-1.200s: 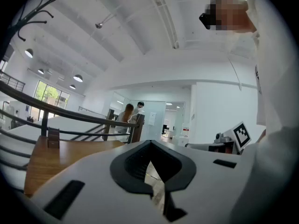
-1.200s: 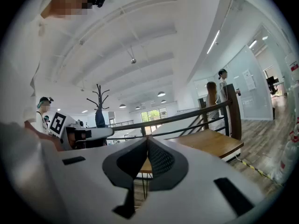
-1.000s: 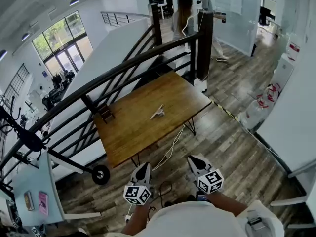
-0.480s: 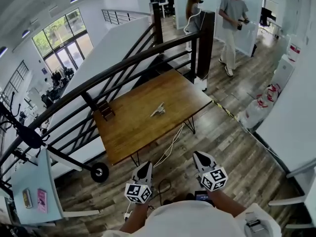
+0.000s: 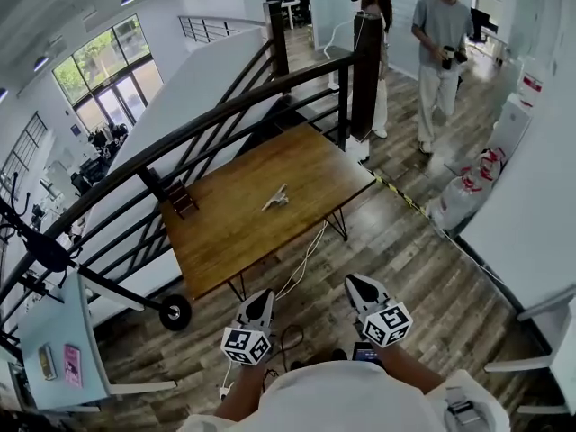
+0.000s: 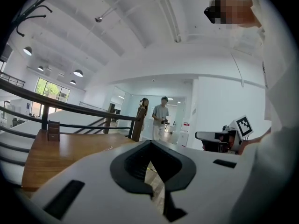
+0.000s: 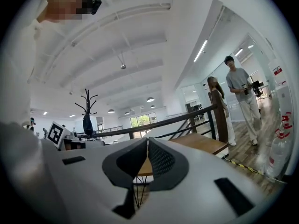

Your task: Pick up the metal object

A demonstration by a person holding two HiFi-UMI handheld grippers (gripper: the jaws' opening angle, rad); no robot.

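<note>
No writing is legible; red labels on the white bottles [image 5: 463, 205] seem printed, but too blurred.

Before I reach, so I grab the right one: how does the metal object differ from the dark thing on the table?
The metal object is pale and silvery; the dark thing is brown. The metal object lies low near the middle of the table; the dark thing stands upright by its left edge in the head view. Both rest on the wooden table.
</note>
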